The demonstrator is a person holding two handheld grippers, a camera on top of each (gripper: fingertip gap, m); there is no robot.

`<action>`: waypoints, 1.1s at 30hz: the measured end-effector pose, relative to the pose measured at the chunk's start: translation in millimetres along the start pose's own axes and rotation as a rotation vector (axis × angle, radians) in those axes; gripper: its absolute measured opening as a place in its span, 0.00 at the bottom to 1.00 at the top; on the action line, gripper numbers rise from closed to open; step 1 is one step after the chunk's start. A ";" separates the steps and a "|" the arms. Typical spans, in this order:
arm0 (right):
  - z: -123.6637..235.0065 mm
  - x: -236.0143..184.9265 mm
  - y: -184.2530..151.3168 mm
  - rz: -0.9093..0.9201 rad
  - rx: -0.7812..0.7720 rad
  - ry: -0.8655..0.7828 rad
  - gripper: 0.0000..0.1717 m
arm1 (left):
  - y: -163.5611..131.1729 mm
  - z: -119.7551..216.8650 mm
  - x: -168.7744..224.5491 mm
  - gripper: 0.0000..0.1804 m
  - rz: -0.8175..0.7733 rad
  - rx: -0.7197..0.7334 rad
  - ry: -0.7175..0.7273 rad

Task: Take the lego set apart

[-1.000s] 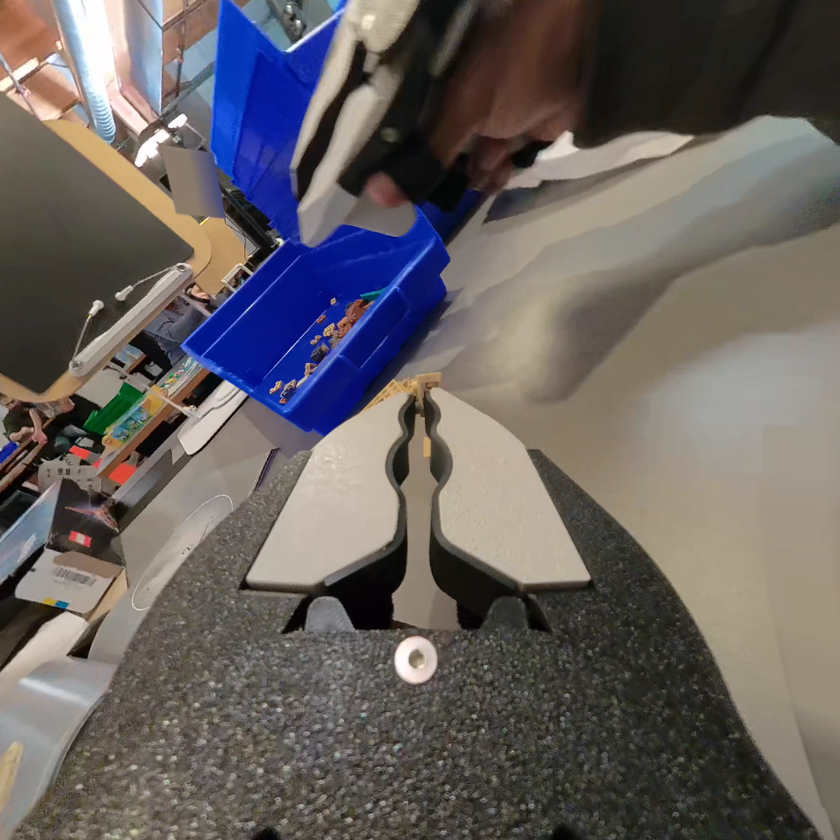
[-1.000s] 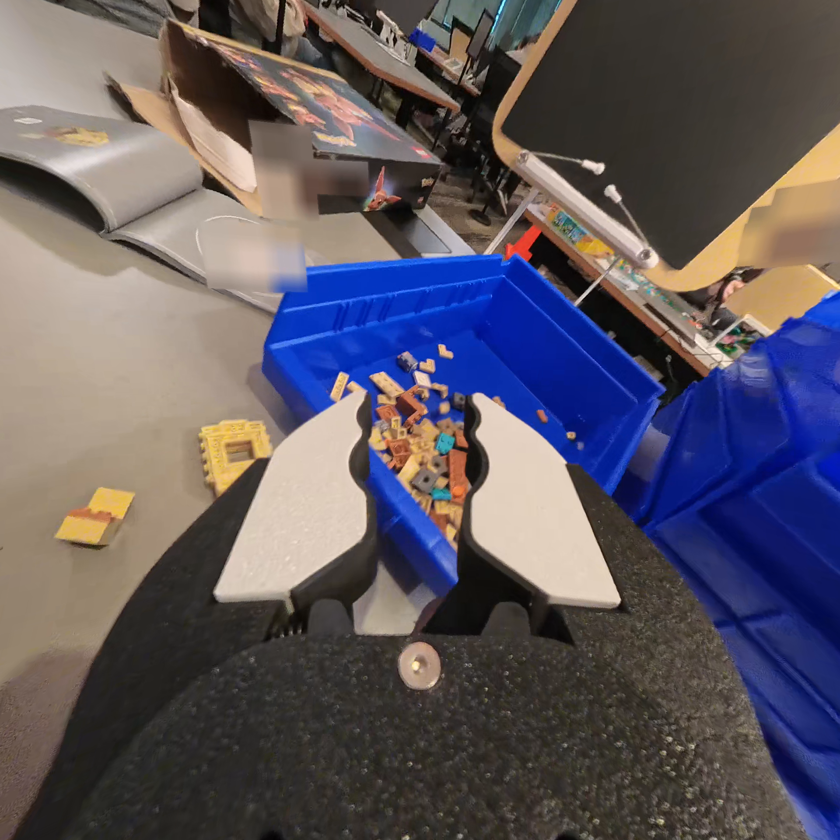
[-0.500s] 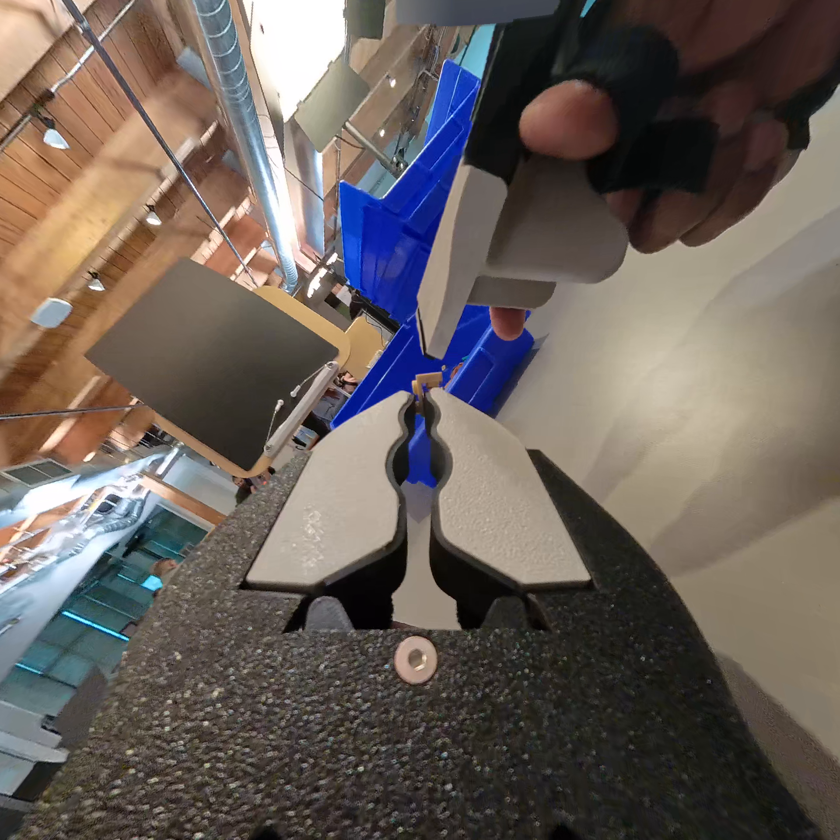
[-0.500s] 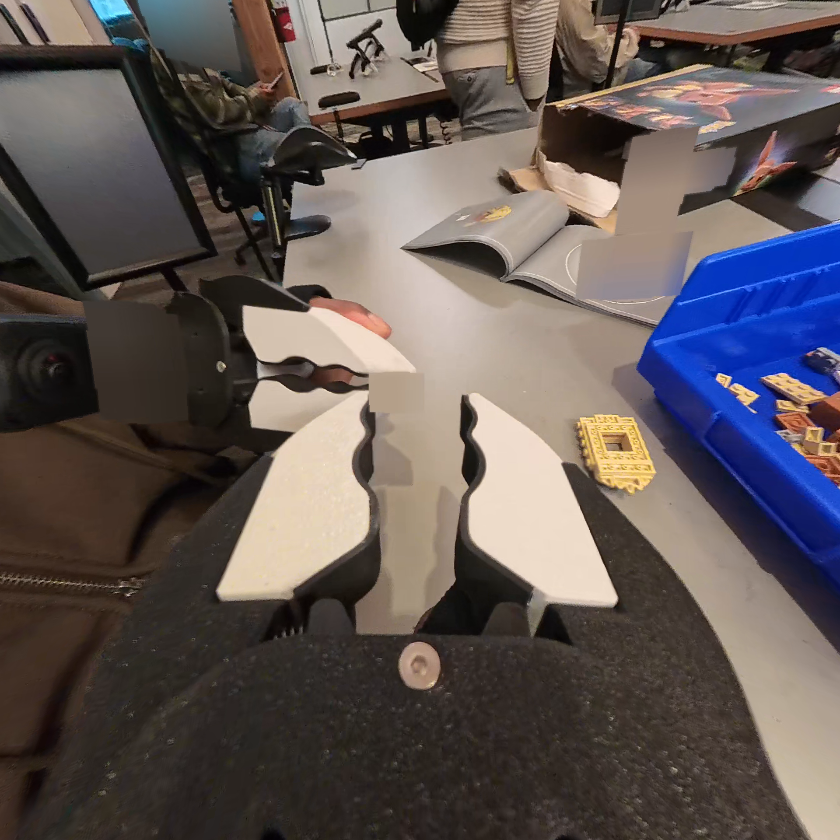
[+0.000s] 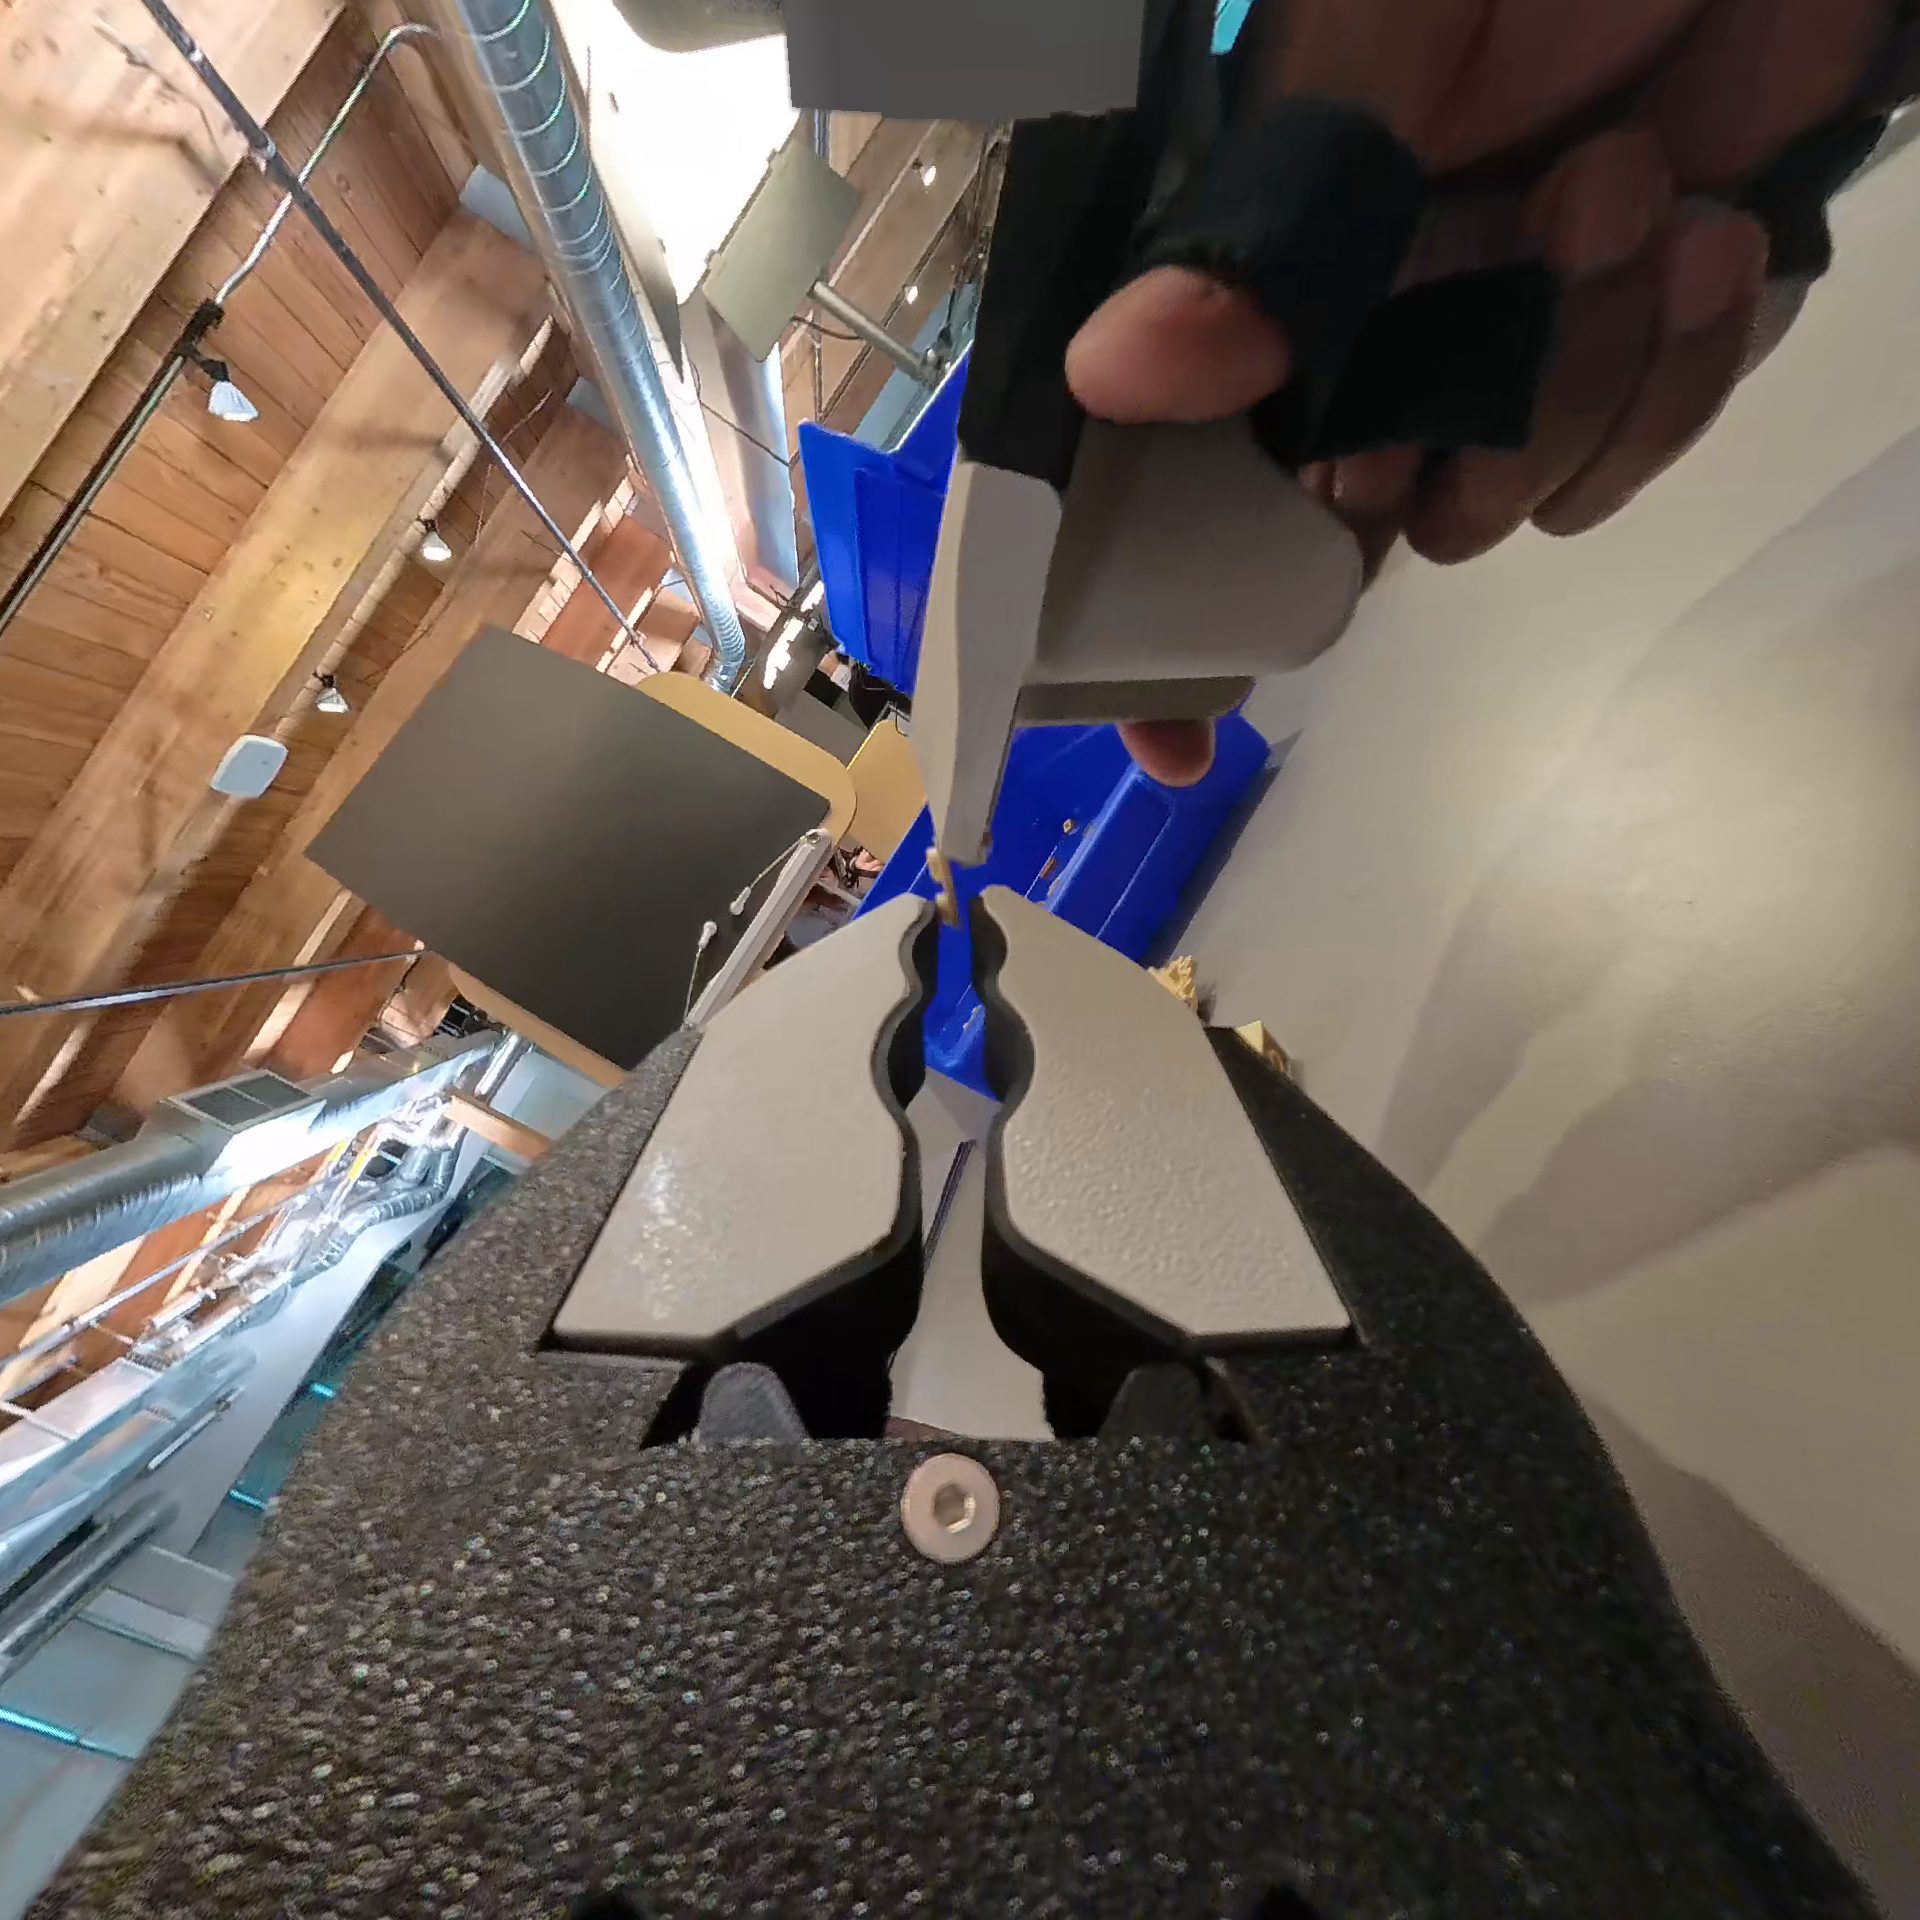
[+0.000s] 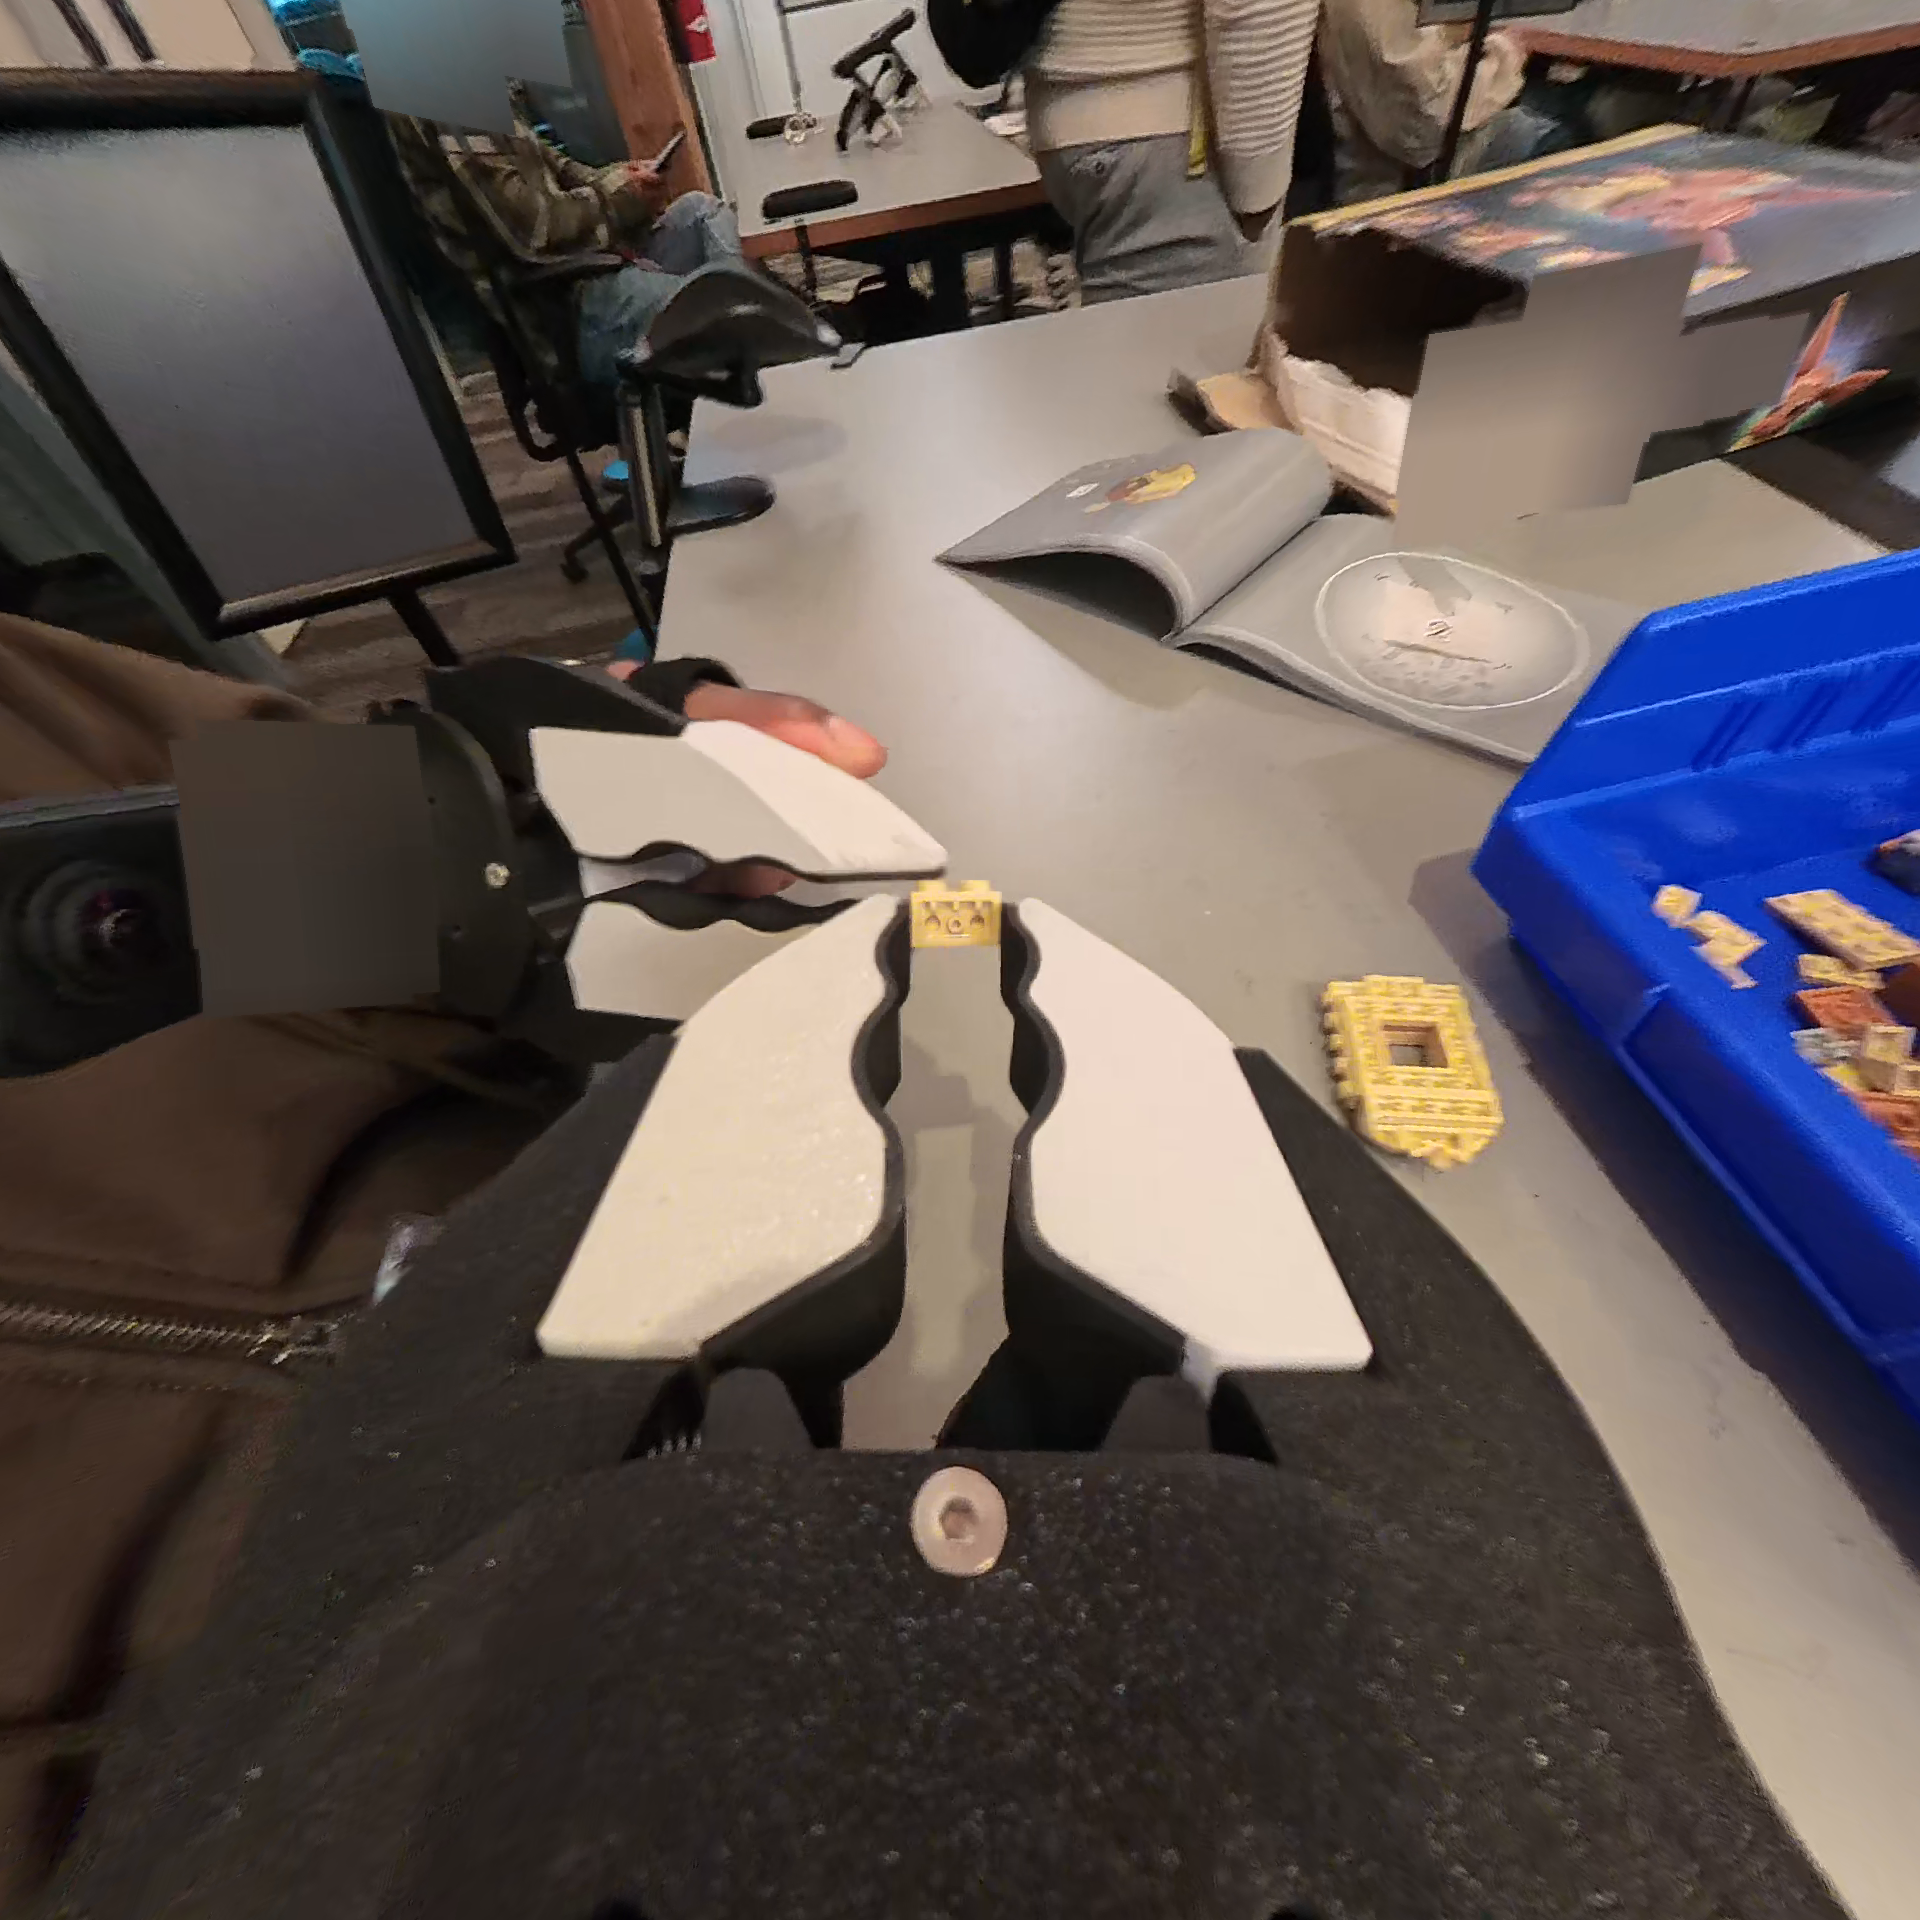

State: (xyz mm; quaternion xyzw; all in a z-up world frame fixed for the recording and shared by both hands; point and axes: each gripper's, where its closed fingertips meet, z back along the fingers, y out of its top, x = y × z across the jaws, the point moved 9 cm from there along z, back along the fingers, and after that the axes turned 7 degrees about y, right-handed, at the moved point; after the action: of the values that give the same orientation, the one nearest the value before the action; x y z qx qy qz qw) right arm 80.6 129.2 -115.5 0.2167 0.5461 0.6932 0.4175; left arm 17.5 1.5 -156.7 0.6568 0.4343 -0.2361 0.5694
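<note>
My right gripper (image 6: pixel 956 909) is shut on a small tan brick (image 6: pixel 956 916), with a pad pressed on each side, above the grey table (image 6: pixel 1143 748). My left gripper (image 5: pixel 956 902) meets it tip to tip. Its jaws stand slightly apart around the brick's thin edge (image 5: pixel 945 896), with a gap showing beside the brick, so it counts as open. The right gripper's fingers (image 5: pixel 966 727) come down from above in the left wrist view, with a gloved hand behind them. The left gripper's fingers (image 6: pixel 748 800) reach in from the left in the right wrist view.
A blue bin (image 6: pixel 1662 935) with several small bricks stands at the right. A tan square frame build (image 6: pixel 1411 1065) lies on the table beside it. An open grey booklet (image 6: pixel 1247 561) and a cardboard box (image 6: pixel 1558 229) lie farther back. People are behind the table. The tips of both grippers are at nearly the same place.
My right gripper swung from over the blue bin to the left gripper's tips and closed on the tan brick held there. My left gripper's jaws, shut on the brick before, have eased apart.
</note>
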 end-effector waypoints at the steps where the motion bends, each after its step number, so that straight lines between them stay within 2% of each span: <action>1: 2.1 5.3 3.8 0.006 0.013 -0.033 0.09 | -1.0 -0.3 -1.6 0.03 0.019 -0.008 0.006; 3: 9.0 26.5 15.7 0.021 0.042 -0.177 0.09 | -3.5 -1.5 -4.1 0.04 0.068 -0.027 0.002; 7: 26.6 95.9 42.0 0.024 0.047 -0.573 0.10 | -10.7 -4.8 -5.7 0.04 0.132 -0.092 -0.025; 11: 29.4 152.2 42.7 -0.072 -0.043 -0.720 0.23 | -18.0 -7.2 -8.7 0.04 0.202 -0.148 -0.041; 12: 28.6 157.0 38.5 -0.087 -0.052 -0.730 0.25 | -19.9 -7.6 -9.6 0.04 0.221 -0.160 -0.045; 15: 22.4 145.3 20.0 -0.081 -0.062 -0.700 0.24 | -24.0 -8.2 -11.6 0.04 0.267 -0.184 -0.057; 18: 8.6 105.0 2.9 -0.044 -0.179 -0.531 0.23 | -26.0 -8.0 -12.8 0.04 0.296 -0.195 -0.062; 22: -11.5 47.1 -22.9 -0.072 -0.253 -0.288 0.23 | -26.3 -7.5 -13.8 0.04 0.312 -0.193 -0.056; 25: -22.7 30.3 -38.7 -0.067 -0.320 -0.291 0.24 | -26.3 -7.5 -13.7 0.04 0.310 -0.193 -0.050; 29: -34.3 27.8 -42.6 -0.046 -0.387 -0.326 0.25 | -26.3 -6.9 -13.5 0.04 0.308 -0.190 -0.047; 33: -45.0 36.5 -46.7 -0.036 -0.473 -0.379 0.19 | -26.6 -7.6 -12.5 0.04 0.309 -0.192 -0.058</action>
State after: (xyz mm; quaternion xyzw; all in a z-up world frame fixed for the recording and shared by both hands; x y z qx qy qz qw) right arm 42.2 135.5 -179.0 0.2292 0.2854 0.7407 0.5633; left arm -12.6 4.3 -159.2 0.6513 0.3324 -0.1221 0.6711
